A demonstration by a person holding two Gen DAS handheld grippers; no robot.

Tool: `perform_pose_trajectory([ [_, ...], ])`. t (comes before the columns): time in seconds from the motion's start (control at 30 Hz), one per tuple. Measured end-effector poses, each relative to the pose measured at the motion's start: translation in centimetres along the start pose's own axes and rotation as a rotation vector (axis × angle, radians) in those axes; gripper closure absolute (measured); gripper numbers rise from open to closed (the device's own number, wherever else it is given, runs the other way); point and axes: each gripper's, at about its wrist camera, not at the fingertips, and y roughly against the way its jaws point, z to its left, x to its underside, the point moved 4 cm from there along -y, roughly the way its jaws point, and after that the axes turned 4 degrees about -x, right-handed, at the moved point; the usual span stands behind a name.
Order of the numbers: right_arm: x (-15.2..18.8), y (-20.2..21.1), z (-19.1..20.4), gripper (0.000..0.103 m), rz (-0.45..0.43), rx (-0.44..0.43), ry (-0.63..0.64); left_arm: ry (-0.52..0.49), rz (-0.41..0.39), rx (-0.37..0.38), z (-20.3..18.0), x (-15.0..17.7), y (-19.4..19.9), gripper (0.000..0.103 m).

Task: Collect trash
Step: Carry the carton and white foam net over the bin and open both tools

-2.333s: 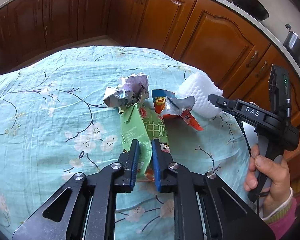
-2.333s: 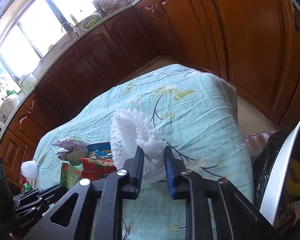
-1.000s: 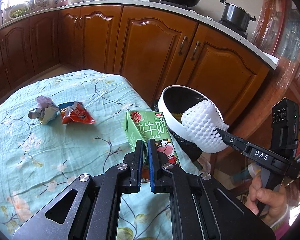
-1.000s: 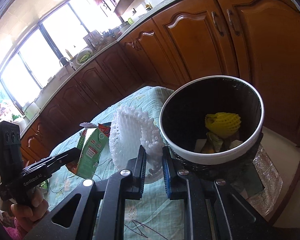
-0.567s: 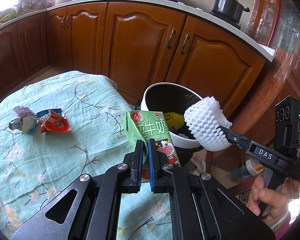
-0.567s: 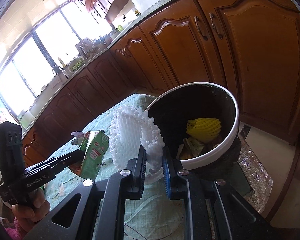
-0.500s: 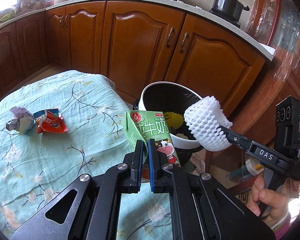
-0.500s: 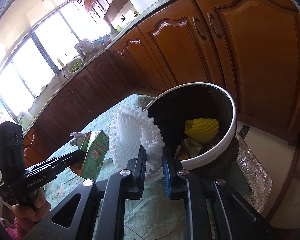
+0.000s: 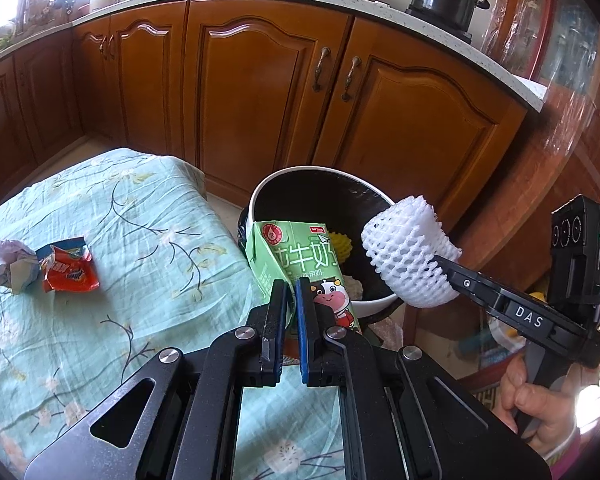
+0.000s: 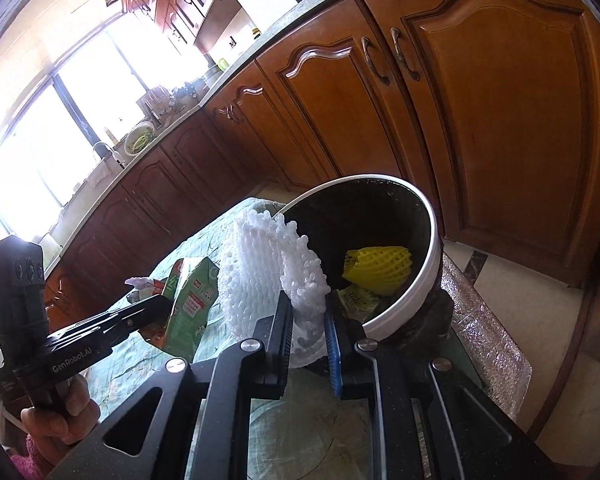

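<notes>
Both loads have swung off the surface (image 9: 148, 240) toward the bin (image 9: 312, 172) at one o'clock. Left claw (image 9: 287, 292) pinches the milk carton (image 9: 300, 256); right claw (image 10: 308, 312) pinches the white foam net (image 10: 260, 272) — both hang at the rim, ready to drop. The red wrapper (image 9: 70, 270) and crumpled paper (image 9: 10, 266) wait at nine o'clock.

Each camera sits just behind its own gripper's fingers and looks forward and downward along them, close in. The left view faces the bin (image 9: 370, 304) at centre frame, cabinets (image 9: 256, 92) across the top. The right view sees that bin (image 10: 416, 280) at centre right. Both share the bin, the cloth-covered table (image 9: 112, 240) and the cabinets.
</notes>
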Motion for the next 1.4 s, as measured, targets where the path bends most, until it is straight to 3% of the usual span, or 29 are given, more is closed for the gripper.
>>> perform_pose_trajectory([
  [0.67, -1.7, -0.7, -1.2, 0.088, -0.003, 0.053, 0.000, -0.044, 0.007, -0.002, -1.8, -2.1, -1.9, 0.099],
  [1.17, -4.4, -4.0, -2.8, 0.087, 0.061, 0.132, 0.024, -0.055, 0.073, 0.000, -3.1, -4.9, -6.7, 0.099],
  [1.4, -4.6, -5.8, -3.4, 0.085, 0.103, 0.161, 0.042, -0.067, 0.107, -0.009, -3.5, -4.6, -8.3, 0.099],
])
